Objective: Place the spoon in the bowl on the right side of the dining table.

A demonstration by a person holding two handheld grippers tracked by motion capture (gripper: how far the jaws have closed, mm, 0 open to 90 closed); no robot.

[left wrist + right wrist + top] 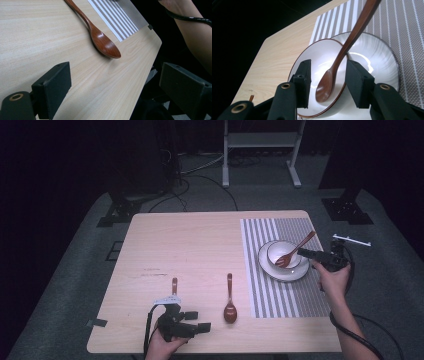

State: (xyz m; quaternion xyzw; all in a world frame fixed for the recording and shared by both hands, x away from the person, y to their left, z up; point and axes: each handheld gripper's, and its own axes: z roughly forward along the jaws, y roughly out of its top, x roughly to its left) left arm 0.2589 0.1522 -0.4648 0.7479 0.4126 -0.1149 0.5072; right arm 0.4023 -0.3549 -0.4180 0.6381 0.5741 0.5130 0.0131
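**On the striped placemat: spoon set in bowl, jaws parted**

At the far end, beyond the table: dark room, grey carpeted floor [60, 270], legs of a white metal stand [260, 150], black tripod feet [117, 212], loose cables.

Pale wooden table [190, 245], rounded corners, bare grain over most of its top. Grey-and-white striped placemat [285, 280] along its right side.

On the placemat: white plate [286, 274], brown-rimmed white bowl [280, 251] resting on it. Brown wooden spoon [337, 62] leaning in the bowl, head down on the inside, handle slanting up over the rim.

Right gripper [328, 82] just beside the bowl, jaws spread either side of the spoon's neck, pads clear of the wood. Judged step: release of the spoon into the bowl, all but finished.

Second wooden spoon [229, 300] flat on bare table, left of the placemat, well apart from the bowl. Third brown handle [174, 285] near the left gripper [197, 320], head hidden behind it.

Left gripper low at the near table edge, jaws wide apart, nothing between them.

Next move, as judged: straight withdrawal of the right gripper without nudging the handle; risk of tipping the spoon out.
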